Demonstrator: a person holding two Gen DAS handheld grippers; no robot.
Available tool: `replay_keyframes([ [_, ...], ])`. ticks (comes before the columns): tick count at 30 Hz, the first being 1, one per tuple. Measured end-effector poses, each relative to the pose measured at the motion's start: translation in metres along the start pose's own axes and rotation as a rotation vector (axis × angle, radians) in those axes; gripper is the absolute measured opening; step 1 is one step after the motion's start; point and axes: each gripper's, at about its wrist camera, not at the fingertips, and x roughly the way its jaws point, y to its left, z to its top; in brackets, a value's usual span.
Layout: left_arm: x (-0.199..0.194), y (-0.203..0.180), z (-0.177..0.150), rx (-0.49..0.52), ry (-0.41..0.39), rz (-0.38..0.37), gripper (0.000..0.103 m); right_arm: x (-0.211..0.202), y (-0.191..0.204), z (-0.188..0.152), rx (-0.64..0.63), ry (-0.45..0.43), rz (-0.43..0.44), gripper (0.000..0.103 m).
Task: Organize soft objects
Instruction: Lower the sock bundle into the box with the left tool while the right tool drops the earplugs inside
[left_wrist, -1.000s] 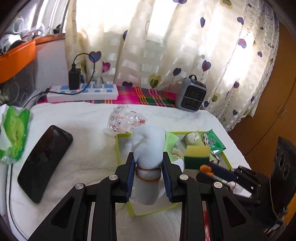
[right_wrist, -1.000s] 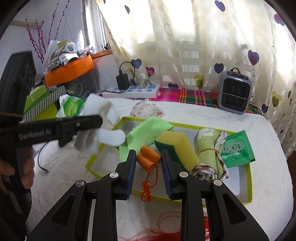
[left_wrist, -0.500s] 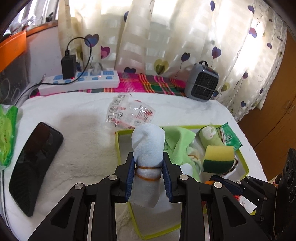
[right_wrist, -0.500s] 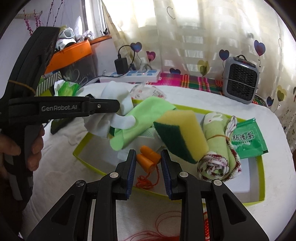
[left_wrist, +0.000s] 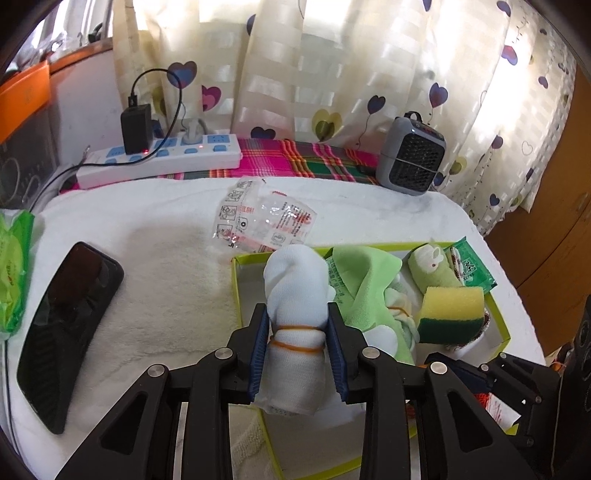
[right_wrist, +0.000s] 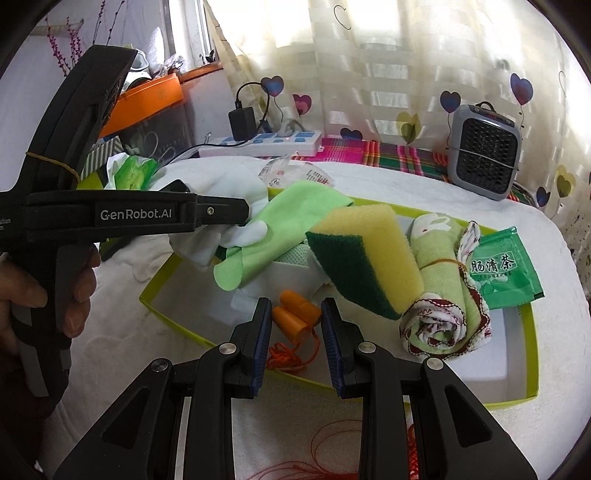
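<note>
White sock roll (left_wrist: 295, 295), banded orange, between opening left gripper (left_wrist: 297, 347); orange earplugs (right_wrist: 295, 314) pinched in right gripper (right_wrist: 295, 325).

Black phone (left_wrist: 64, 325), power strip (left_wrist: 159, 160), grey heater (left_wrist: 412, 160).

Sitting in the green-rimmed box (right_wrist: 530, 354) are one yellow sponge (right_wrist: 373, 254), one rolled towel (right_wrist: 441, 295), one tea sachet (right_wrist: 506, 269), one green cloth (right_wrist: 280, 225) and two orange earplugs (right_wrist: 295, 315).
</note>
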Motion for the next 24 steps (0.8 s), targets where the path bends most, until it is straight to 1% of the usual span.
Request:
replay_keyframes([
  [4,0.0013,0.0004,-0.0013,-0.003,0.002,-0.005,0.034,-0.0002,-0.0005,-0.0002,0.007,0.001,-0.002,0.029],
  [6,0.0015,0.0004,-0.0013,-0.001,0.002,-0.001,0.039,-0.0003,0.0003,-0.0004,0.005,0.001,-0.004,0.029],
  [11,0.0011,0.0006,-0.0017,-0.004,0.002,0.002,0.041,-0.0006,-0.0002,-0.0012,0.01,0.001,-0.007,0.029],
  [12,0.0012,0.0006,-0.0016,-0.003,0.002,0.001,0.041,-0.0008,-0.0003,-0.0013,0.012,0.0,-0.007,0.031],
  [13,0.0009,0.0005,-0.0017,-0.001,0.001,0.004,0.041,-0.0011,-0.0006,-0.0016,0.015,0.0,-0.007,0.036],
  [15,0.0006,0.0005,-0.0019,0.002,-0.004,0.005,0.044,-0.0022,-0.0011,-0.0023,0.02,-0.003,-0.003,0.04],
  [24,-0.005,0.0004,-0.0037,-0.001,-0.019,0.016,0.044,-0.0064,0.0,-0.0044,0.025,-0.017,-0.005,0.046],
])
